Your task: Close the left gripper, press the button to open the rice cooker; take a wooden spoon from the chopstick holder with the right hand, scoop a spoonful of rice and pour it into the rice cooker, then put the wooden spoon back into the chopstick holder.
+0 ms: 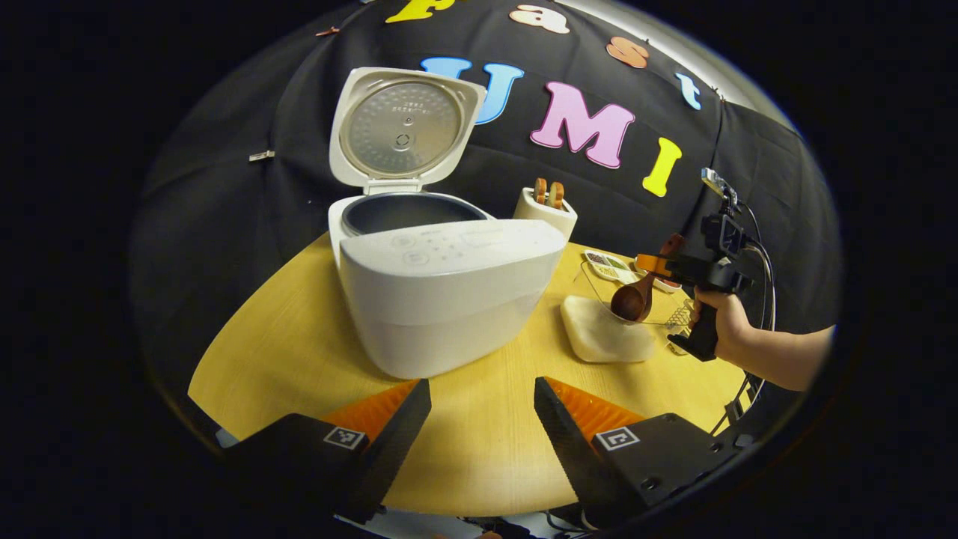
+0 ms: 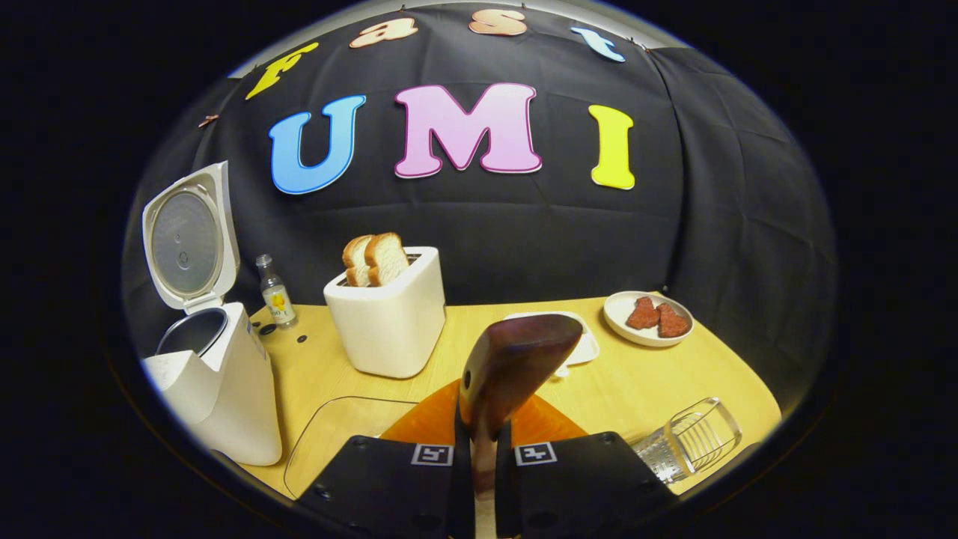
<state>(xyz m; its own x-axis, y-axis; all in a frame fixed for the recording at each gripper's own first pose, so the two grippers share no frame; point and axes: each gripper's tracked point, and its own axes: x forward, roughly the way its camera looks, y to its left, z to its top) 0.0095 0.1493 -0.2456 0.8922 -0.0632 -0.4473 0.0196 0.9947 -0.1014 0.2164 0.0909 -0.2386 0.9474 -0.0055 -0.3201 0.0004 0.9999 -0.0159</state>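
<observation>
The white rice cooker (image 1: pixel 449 299) stands open on the yellow table, its lid (image 1: pixel 404 127) upright and the dark inner pot (image 1: pixel 404 213) showing. My left gripper (image 1: pixel 483 383) hangs open in front of the cooker, holding nothing. To the right, a hand holds my right gripper (image 1: pixel 658 266), shut on the wooden spoon (image 1: pixel 632 299). The spoon's bowl points down over a white mass of rice (image 1: pixel 606 333) in a clear container. In the right gripper view the spoon (image 2: pixel 516 359) stands up between the shut fingers of my right gripper (image 2: pixel 483 442). The clear ribbed chopstick holder (image 2: pixel 688 442) is at the lower right, and the cooker (image 2: pixel 217 389) is at the left.
A white toaster (image 2: pixel 389 322) with two bread slices stands behind the clear container (image 2: pixel 337 427). A small bottle (image 2: pixel 275 292) is near the cooker. A plate (image 2: pixel 650 333) with reddish pieces and a flat white tray (image 2: pixel 587 348) sit toward the back right.
</observation>
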